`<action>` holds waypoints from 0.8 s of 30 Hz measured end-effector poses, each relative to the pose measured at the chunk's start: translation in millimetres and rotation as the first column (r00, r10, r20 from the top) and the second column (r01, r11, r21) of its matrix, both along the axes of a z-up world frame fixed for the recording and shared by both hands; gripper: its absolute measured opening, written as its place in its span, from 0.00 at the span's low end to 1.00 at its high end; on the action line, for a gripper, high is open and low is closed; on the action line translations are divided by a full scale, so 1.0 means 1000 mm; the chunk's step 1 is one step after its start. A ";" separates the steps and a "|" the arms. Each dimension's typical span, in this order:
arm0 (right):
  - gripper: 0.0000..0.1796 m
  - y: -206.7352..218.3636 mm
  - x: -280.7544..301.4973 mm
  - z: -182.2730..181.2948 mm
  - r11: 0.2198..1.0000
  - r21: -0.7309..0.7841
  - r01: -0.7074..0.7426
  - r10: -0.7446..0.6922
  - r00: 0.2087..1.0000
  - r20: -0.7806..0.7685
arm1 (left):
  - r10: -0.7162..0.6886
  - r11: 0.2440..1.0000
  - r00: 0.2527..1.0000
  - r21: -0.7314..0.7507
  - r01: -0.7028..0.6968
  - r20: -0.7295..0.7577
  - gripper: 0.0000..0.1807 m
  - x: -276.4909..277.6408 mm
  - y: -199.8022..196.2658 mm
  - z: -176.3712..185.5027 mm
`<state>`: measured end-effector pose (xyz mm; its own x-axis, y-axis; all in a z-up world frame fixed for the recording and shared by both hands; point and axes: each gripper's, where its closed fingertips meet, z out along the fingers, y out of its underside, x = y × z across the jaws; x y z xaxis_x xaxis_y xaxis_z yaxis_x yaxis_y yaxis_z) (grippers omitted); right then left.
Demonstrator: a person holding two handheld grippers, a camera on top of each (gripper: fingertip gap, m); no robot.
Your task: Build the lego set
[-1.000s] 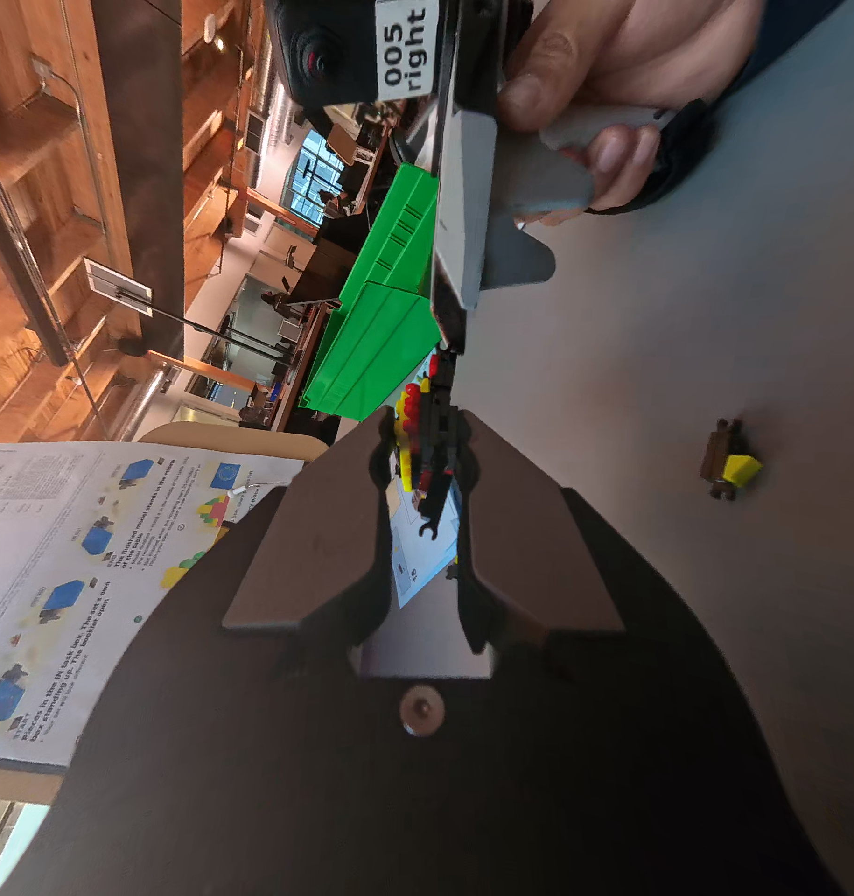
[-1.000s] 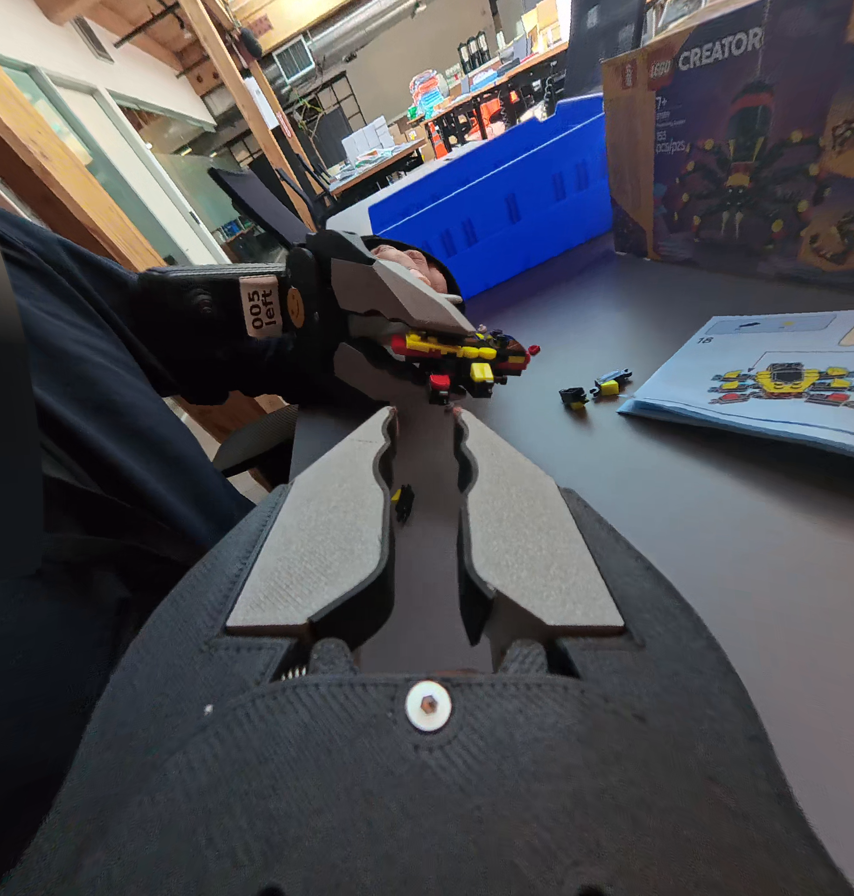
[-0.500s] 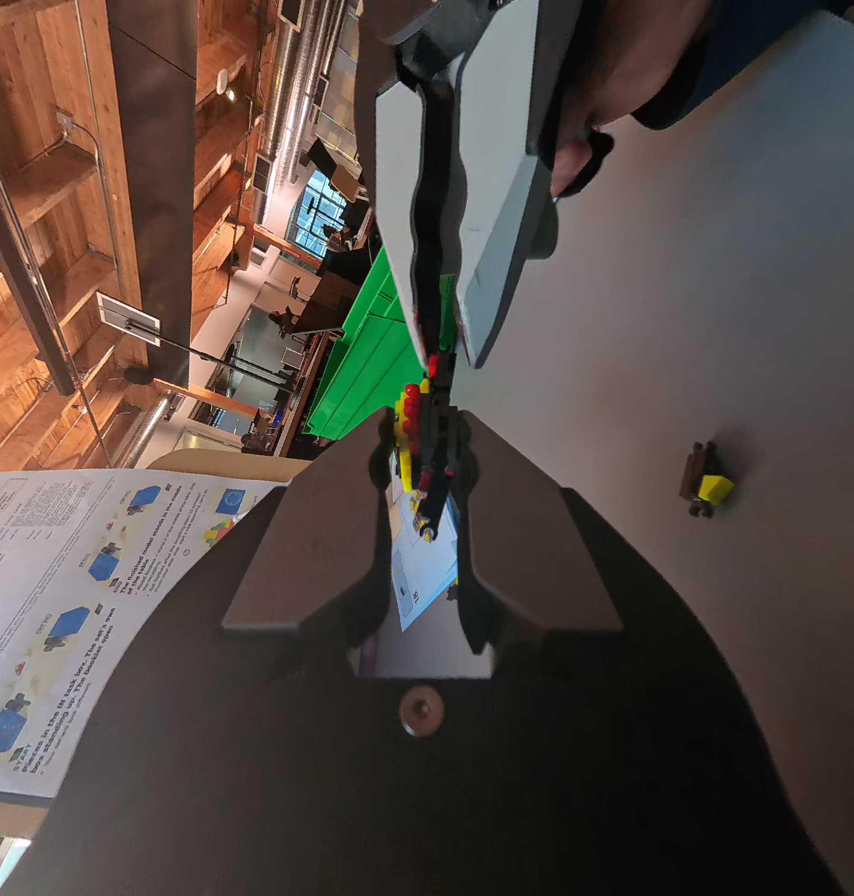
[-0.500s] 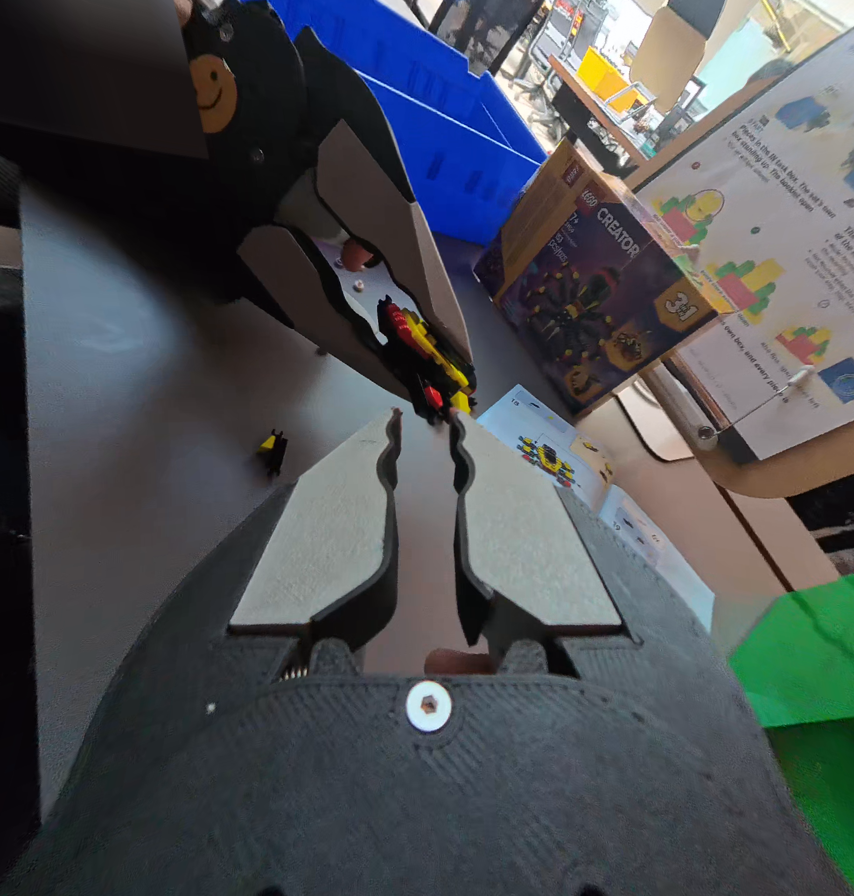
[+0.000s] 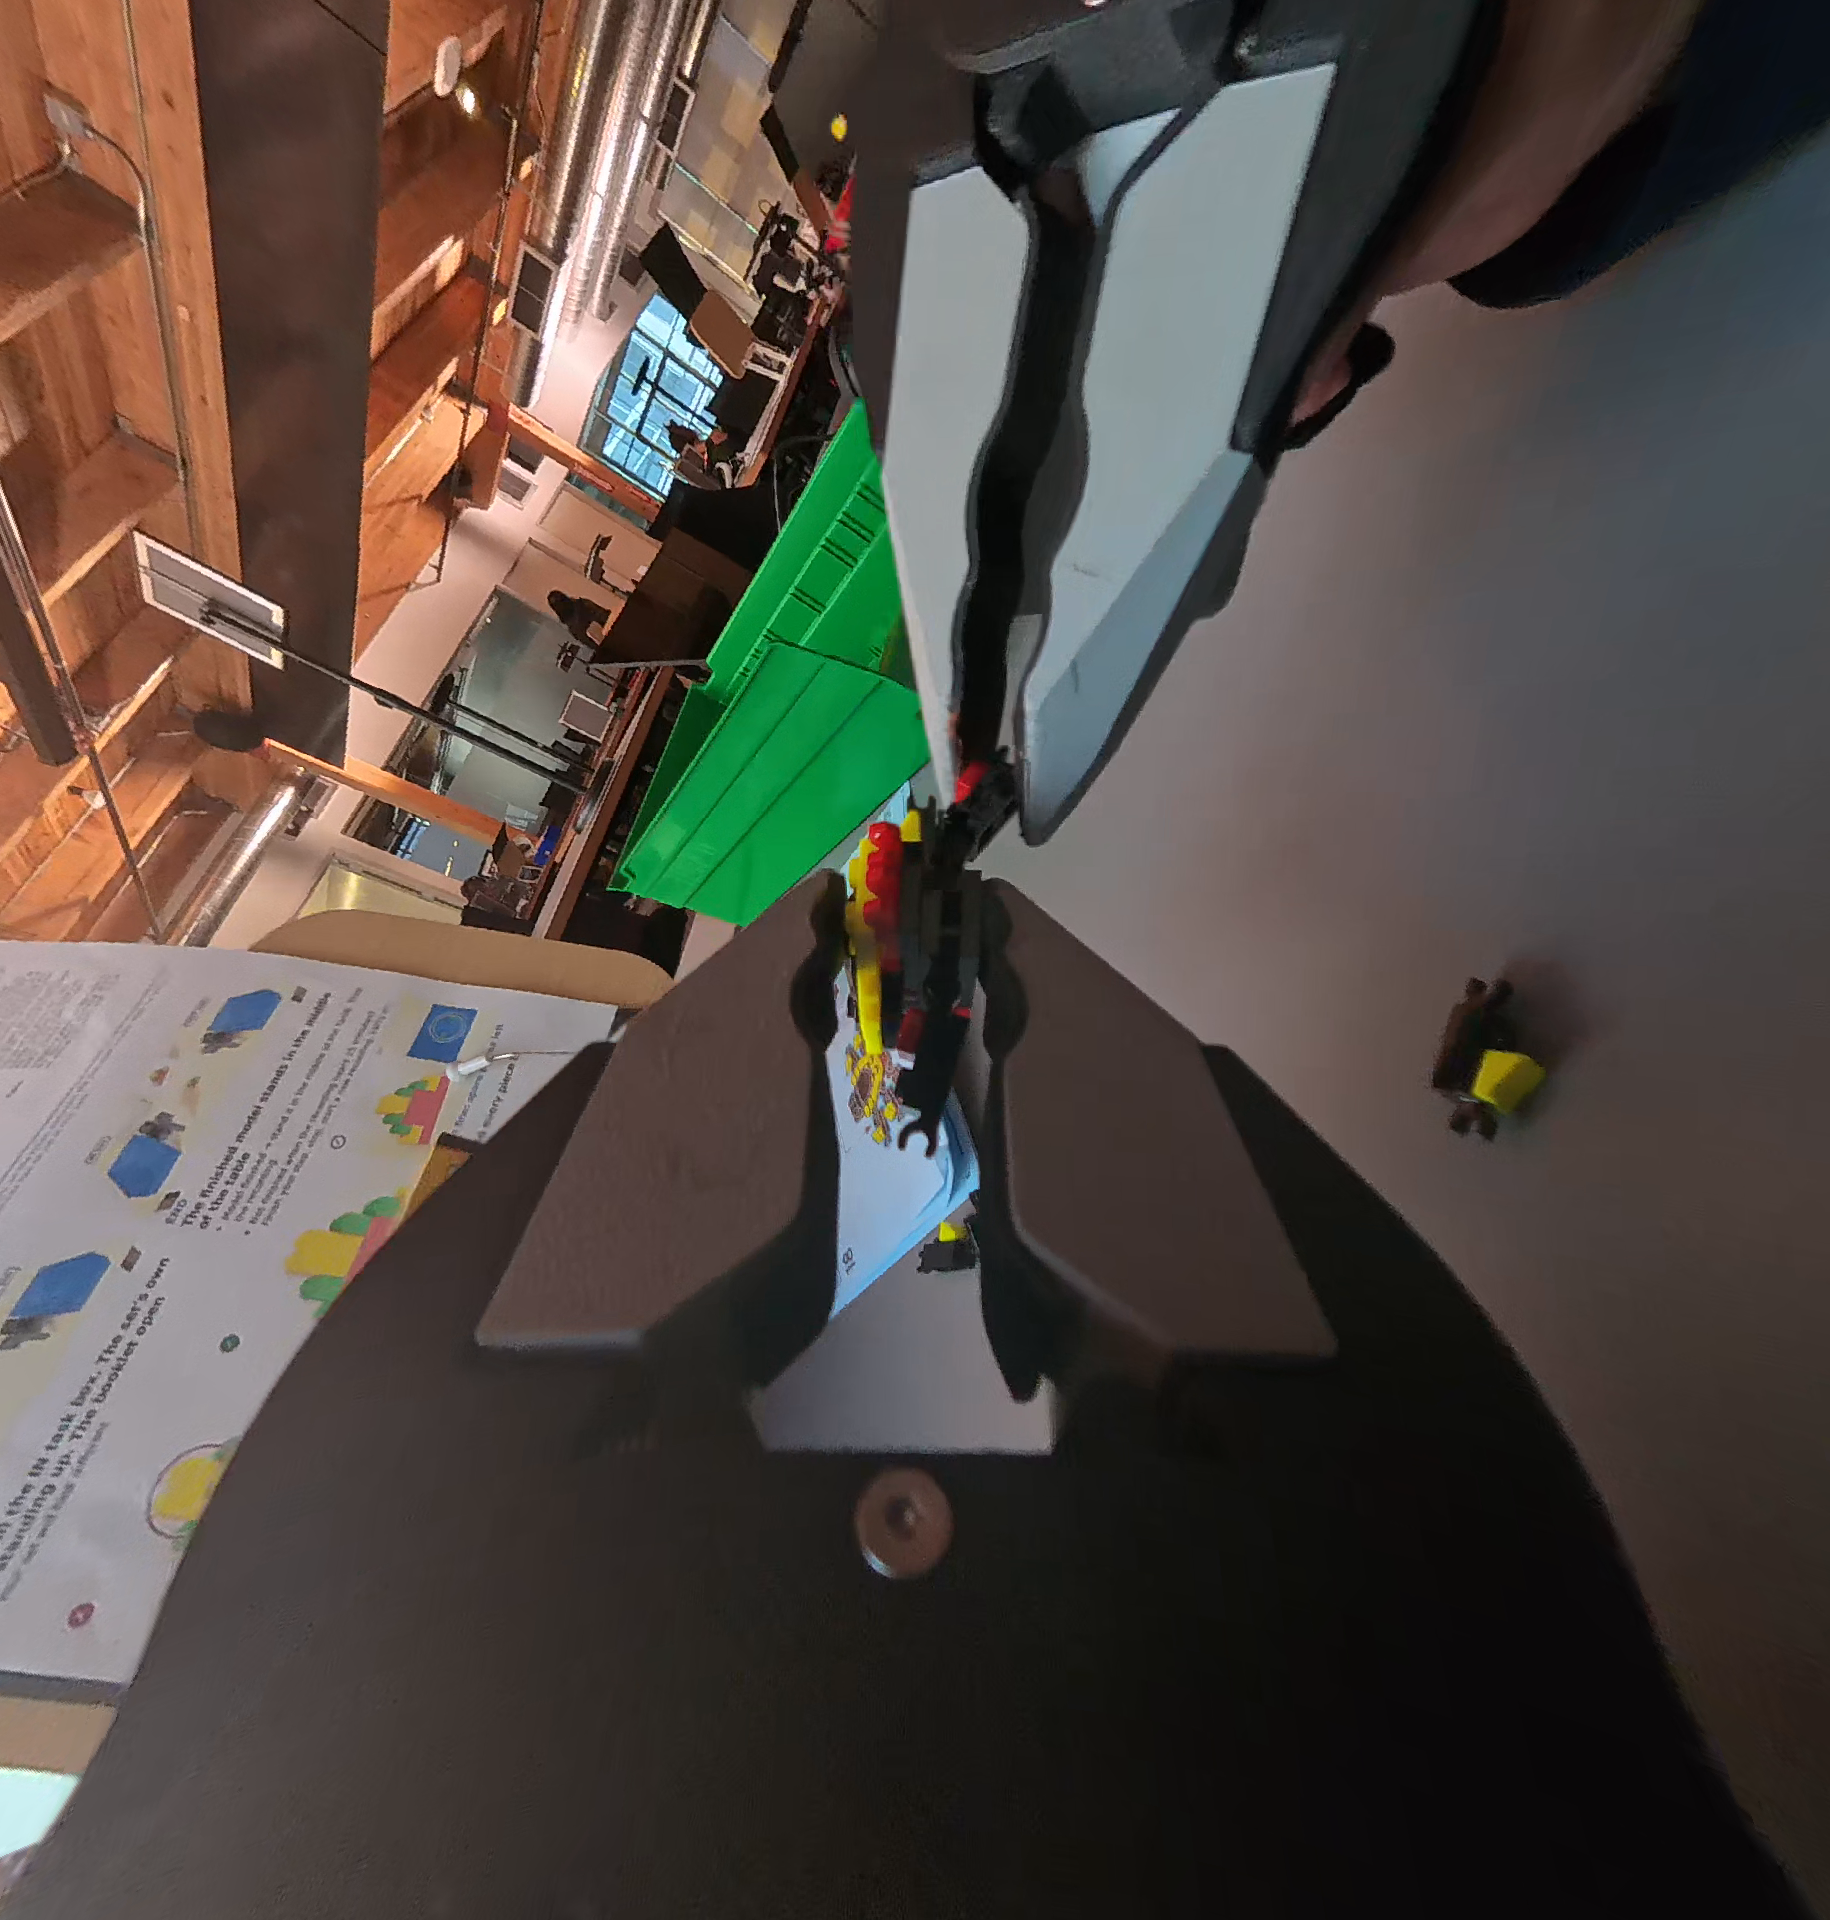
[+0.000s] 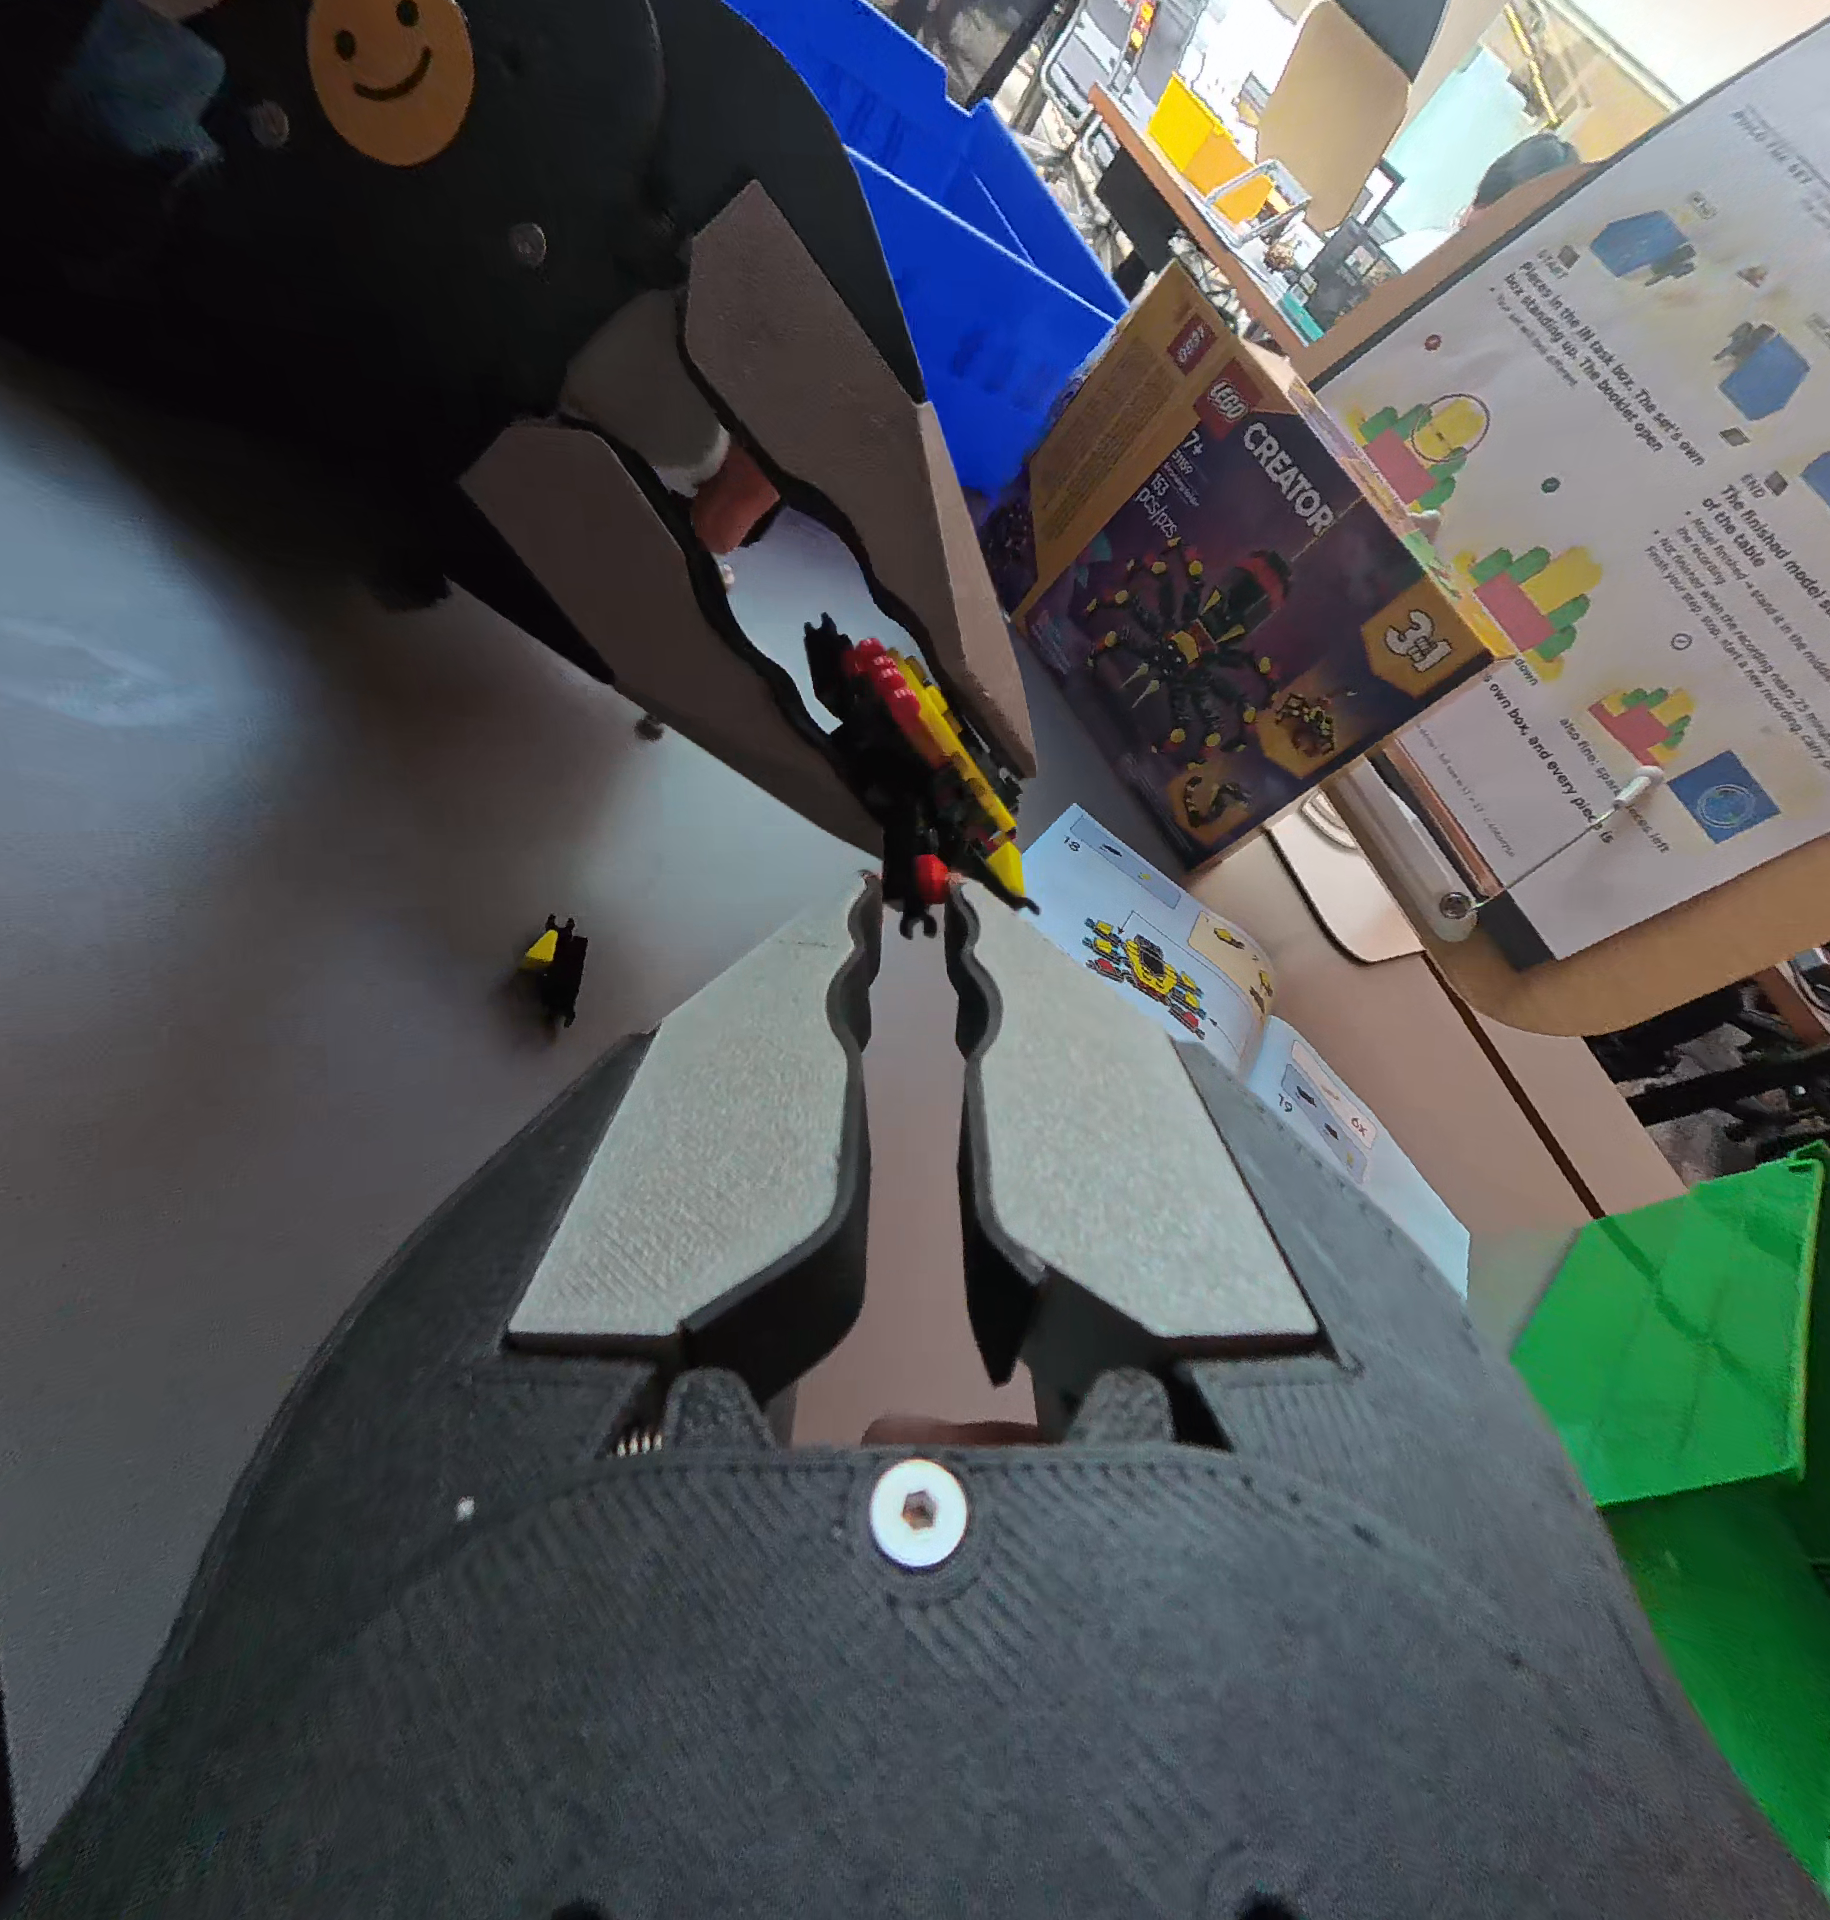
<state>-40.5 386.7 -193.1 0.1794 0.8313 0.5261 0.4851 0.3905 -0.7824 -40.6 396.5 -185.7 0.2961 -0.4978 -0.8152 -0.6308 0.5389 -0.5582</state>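
Observation:
My left gripper [image 5: 911, 920] is shut on a small black, red and yellow lego model [image 5: 916, 961], held above the grey table [image 5: 1513, 727]. It also shows in the right wrist view [image 6: 947, 805], gripping the model [image 6: 921, 748] from the upper left. My right gripper [image 6: 911, 899] meets the model tip to tip, and its fingers are closed on the model's red-and-black end part [image 6: 926, 878]. In the left wrist view the right gripper [image 5: 984, 790] comes down from above. A loose yellow-and-black piece [image 5: 1487, 1075] lies on the table [image 6: 552, 961].
An open instruction booklet [image 6: 1150, 956] lies under the model. Behind it stand the set's box [image 6: 1254, 582] and a blue bin [image 6: 973, 291]. A printed board [image 6: 1617, 468] stands on the right and a green bin [image 6: 1700, 1351] sits at the near right. Another small piece [image 5: 947, 1247] lies by the booklet. Left and right tips are no more than a few centimetres apart. The loose yellow-and-black piece [image 5: 1487, 1075] is about 8 centimetres from my right fingertips. The right camera catches it too, in the right wrist view [image 6: 538, 947].
The right gripper swung round from beside the model to face it tip to tip. Its fingers have narrowed onto the red-and-black end. The left gripper kept its hold.

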 end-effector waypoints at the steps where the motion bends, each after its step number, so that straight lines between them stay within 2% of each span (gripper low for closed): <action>1: 0.05 0.000 -0.001 0.000 1.000 0.009 0.008 -0.008 1.000 -0.004 | 0.000 1.000 1.000 -0.016 0.000 0.006 0.12 -0.001 0.000 0.000; 12: 0.05 0.006 0.002 0.006 0.998 0.050 0.049 -0.049 0.999 -0.002 | -0.028 0.997 1.000 -0.065 0.029 0.006 0.12 0.000 0.001 -0.007; 20: 0.05 0.013 0.005 -0.008 0.999 -0.004 0.042 -0.042 0.999 0.032 | 0.015 0.998 0.998 -0.068 -0.019 -0.059 0.12 -0.001 0.009 -0.020; 24: 0.15 0.019 0.013 -0.006 0.993 -0.107 0.038 -0.039 0.999 -0.008 | 0.059 0.993 0.996 -0.100 -0.066 -0.069 0.12 -0.007 0.017 -0.026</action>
<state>-28.0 405.4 -199.1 0.2175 0.8751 0.4322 0.4897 0.2852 -0.8239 -47.6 413.6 -212.2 0.2765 -0.5614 -0.7800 -0.6989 0.4397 -0.5642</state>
